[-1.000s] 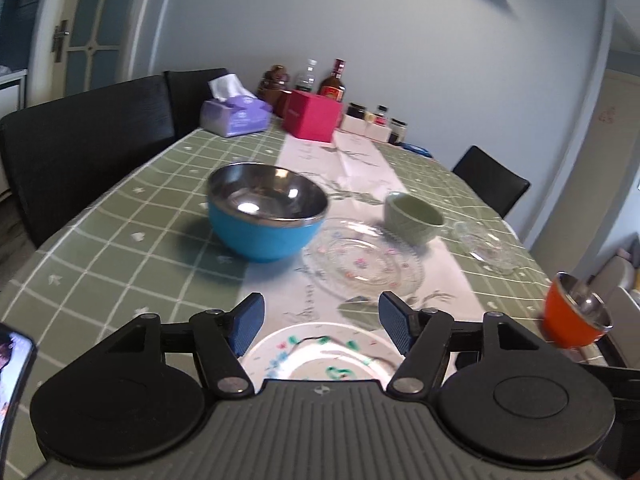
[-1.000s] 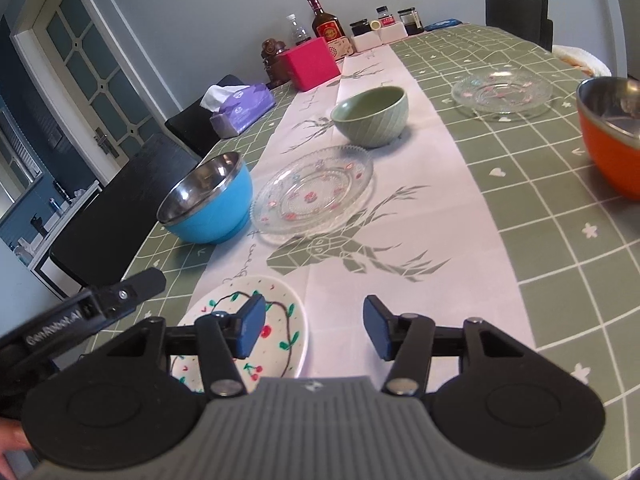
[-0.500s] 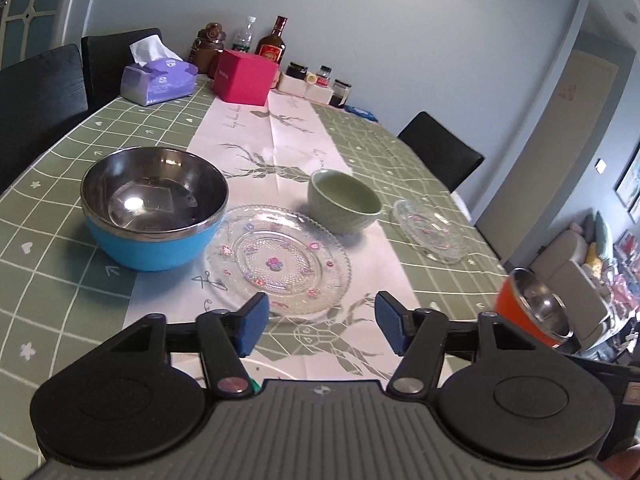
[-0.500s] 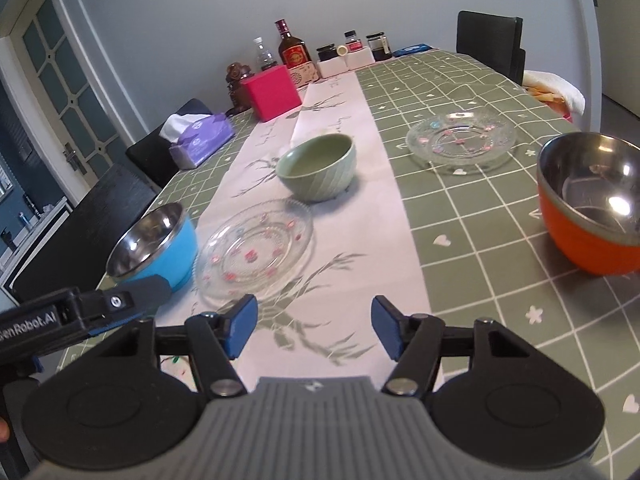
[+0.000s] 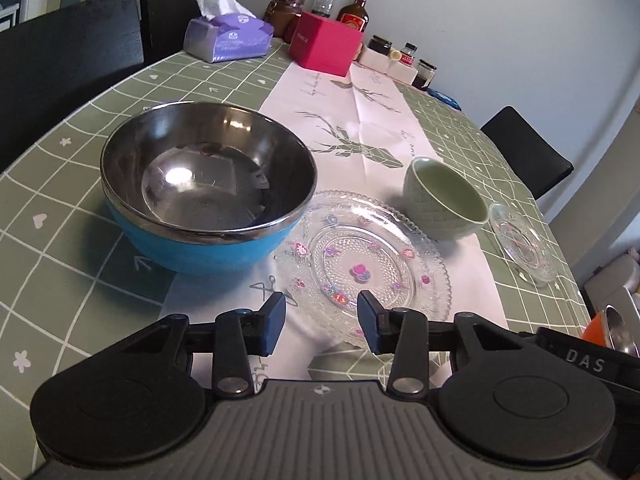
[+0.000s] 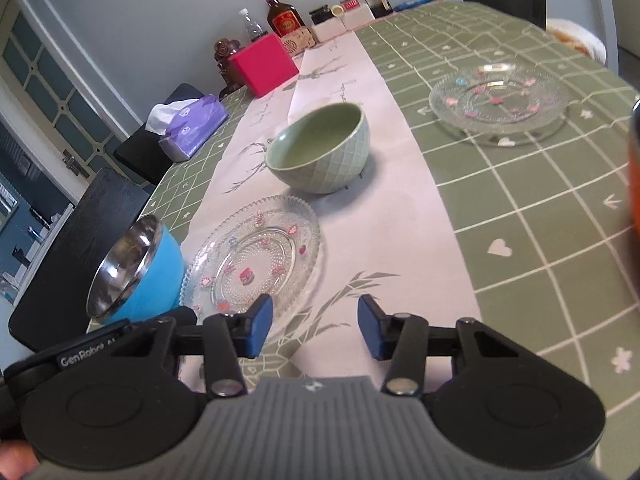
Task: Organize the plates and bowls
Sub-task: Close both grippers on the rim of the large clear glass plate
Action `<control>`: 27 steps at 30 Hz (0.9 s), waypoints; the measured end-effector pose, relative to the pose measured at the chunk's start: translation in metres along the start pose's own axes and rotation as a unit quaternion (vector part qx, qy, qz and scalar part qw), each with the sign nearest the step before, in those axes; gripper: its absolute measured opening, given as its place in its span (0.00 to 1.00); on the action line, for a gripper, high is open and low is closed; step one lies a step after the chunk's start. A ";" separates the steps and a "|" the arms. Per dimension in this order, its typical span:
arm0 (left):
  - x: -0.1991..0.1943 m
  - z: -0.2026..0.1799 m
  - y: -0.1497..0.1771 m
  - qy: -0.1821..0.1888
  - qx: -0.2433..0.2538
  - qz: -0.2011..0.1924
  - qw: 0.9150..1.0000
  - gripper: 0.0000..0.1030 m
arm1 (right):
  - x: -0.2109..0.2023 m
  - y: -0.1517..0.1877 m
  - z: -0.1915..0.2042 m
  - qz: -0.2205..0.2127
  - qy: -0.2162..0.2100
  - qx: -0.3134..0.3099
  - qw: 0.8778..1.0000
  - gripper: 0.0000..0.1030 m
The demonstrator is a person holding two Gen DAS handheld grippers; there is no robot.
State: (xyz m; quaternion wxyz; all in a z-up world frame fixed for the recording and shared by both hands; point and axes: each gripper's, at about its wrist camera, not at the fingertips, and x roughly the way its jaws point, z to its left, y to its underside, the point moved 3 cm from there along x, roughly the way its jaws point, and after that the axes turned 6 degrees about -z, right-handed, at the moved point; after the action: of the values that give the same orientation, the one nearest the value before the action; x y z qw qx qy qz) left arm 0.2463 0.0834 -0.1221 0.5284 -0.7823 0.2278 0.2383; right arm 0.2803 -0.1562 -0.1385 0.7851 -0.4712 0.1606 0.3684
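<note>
A blue bowl with a steel inside (image 5: 208, 196) (image 6: 136, 272) stands on the green tablecloth. Beside it lies a clear glass plate with flower dots (image 5: 364, 264) (image 6: 256, 260). A green ceramic bowl (image 5: 444, 196) (image 6: 320, 148) sits beyond on the white runner. A second glass plate (image 5: 524, 240) (image 6: 500, 100) lies further right. An orange bowl (image 5: 608, 328) (image 6: 634, 172) shows at the right edge. My left gripper (image 5: 321, 328) is open, just above the near rim of the flower plate. My right gripper (image 6: 314, 330) is open and empty over the runner.
A purple tissue box (image 5: 228, 38), a pink box (image 5: 326, 46), bottles (image 6: 284, 16) and small jars (image 5: 400, 60) stand at the table's far end. Black chairs (image 5: 68, 44) (image 5: 528, 152) line both sides.
Both grippers have moved forward along the table, closer to the blue bowl and the flower plate. The painted white plate has dropped out of view. Both stay open.
</note>
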 end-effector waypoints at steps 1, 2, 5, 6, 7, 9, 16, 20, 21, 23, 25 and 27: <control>0.003 0.000 -0.001 -0.002 -0.003 0.002 1.000 0.47 | 0.005 0.000 -0.001 0.004 0.000 0.005 1.000 0.47; 0.004 0.001 -0.001 -0.003 -0.004 0.003 1.000 0.47 | 0.007 -0.001 -0.002 0.000 -0.005 0.009 1.000 0.46; 0.006 0.004 0.000 -0.004 -0.011 0.006 1.000 0.47 | 0.013 -0.004 0.000 -0.001 -0.007 0.015 1.000 0.46; 0.007 0.004 0.000 -0.002 -0.012 0.007 1.000 0.47 | 0.016 -0.005 0.001 0.000 -0.011 0.019 1.000 0.45; 0.007 0.004 0.000 0.000 -0.012 0.008 1.000 0.47 | 0.018 -0.005 0.002 0.003 -0.016 0.024 1.000 0.40; 0.008 0.003 0.000 0.000 -0.010 0.009 1.000 0.47 | 0.023 -0.004 0.003 0.008 -0.022 0.029 0.999 0.32; 0.008 0.003 0.000 0.000 -0.005 0.011 1.000 0.47 | 0.032 -0.004 0.006 0.002 -0.018 0.050 0.999 0.14; 0.007 0.000 0.001 0.002 -0.001 0.012 1.000 0.47 | 0.030 -0.004 0.000 0.000 -0.015 0.059 0.998 0.06; 0.006 -0.001 0.001 0.002 -0.001 0.012 1.000 0.48 | 0.028 -0.004 -0.001 -0.002 -0.012 0.059 0.998 0.06; 0.006 -0.001 0.001 0.003 0.000 0.012 1.000 0.48 | 0.021 -0.003 -0.004 -0.009 -0.004 0.054 0.998 0.06; 0.006 -0.002 0.002 0.005 0.002 0.012 1.000 0.48 | 0.013 -0.002 -0.011 -0.011 0.000 0.058 0.998 0.06; 0.008 -0.004 0.003 0.013 0.002 0.016 1.000 0.48 | 0.005 -0.001 -0.019 -0.010 0.004 0.060 0.998 0.05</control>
State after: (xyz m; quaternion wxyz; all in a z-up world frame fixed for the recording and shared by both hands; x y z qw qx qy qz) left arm 0.2514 0.0779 -0.1281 0.5230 -0.7806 0.2479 0.2358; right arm 0.2862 -0.1704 -0.1499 0.8152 -0.4260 0.1808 0.3483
